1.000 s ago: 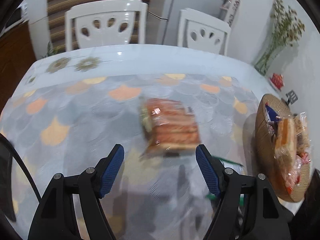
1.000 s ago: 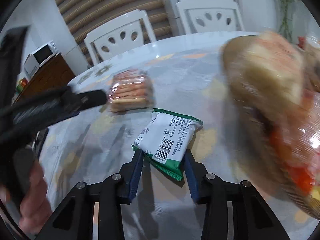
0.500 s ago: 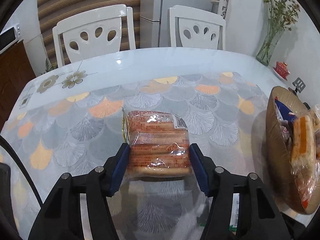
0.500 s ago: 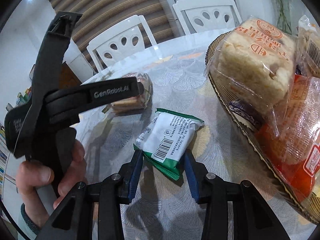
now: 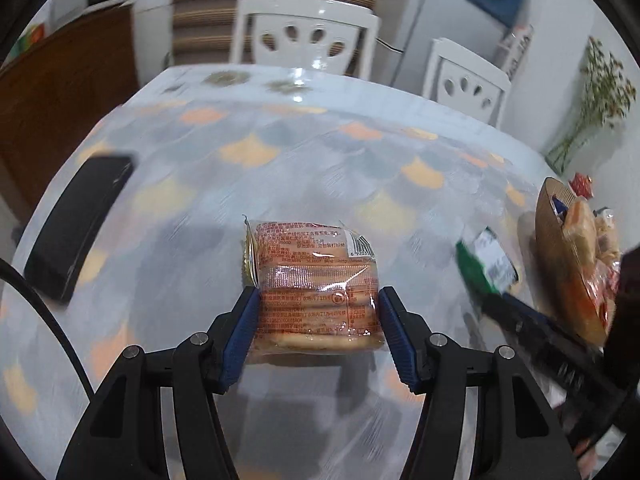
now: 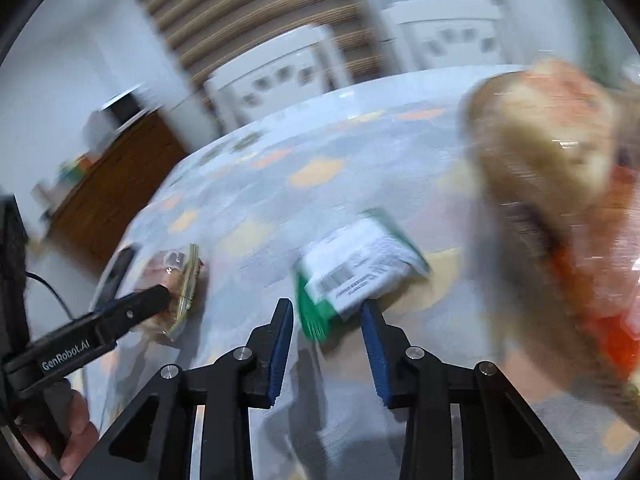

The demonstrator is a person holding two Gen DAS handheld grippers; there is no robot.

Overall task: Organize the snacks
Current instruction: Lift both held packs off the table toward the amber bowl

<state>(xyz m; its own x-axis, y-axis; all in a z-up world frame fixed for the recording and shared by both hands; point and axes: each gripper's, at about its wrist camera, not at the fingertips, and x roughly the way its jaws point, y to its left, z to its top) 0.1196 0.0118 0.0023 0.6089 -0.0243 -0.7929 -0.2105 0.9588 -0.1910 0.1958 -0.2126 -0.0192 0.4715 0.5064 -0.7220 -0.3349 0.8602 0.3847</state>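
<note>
A clear-wrapped pack of biscuits (image 5: 312,252) sits between the blue pads of my left gripper (image 5: 318,296), which is shut on its near end just above the patterned tablecloth (image 5: 248,152). The same pack (image 6: 176,276) shows at the left of the right wrist view, behind a black left finger. My right gripper (image 6: 327,308) has its jaws closing on a corner of a green-and-white packet (image 6: 360,268), which tilts up between the pads. That packet (image 5: 486,260) also appears at the right of the left wrist view. The right wrist picture is blurred.
A woven basket (image 5: 554,236) full of wrapped snacks stands at the table's right edge, close to the right gripper. A black flat phone-like object (image 5: 76,224) lies at the left. Two white chairs (image 5: 304,32) stand behind the table. A hand (image 6: 72,436) holds the left gripper.
My left gripper closed on the biscuit pack and swung with it, bringing the black object into view. The right jaws narrowed on the green packet, which has tilted.
</note>
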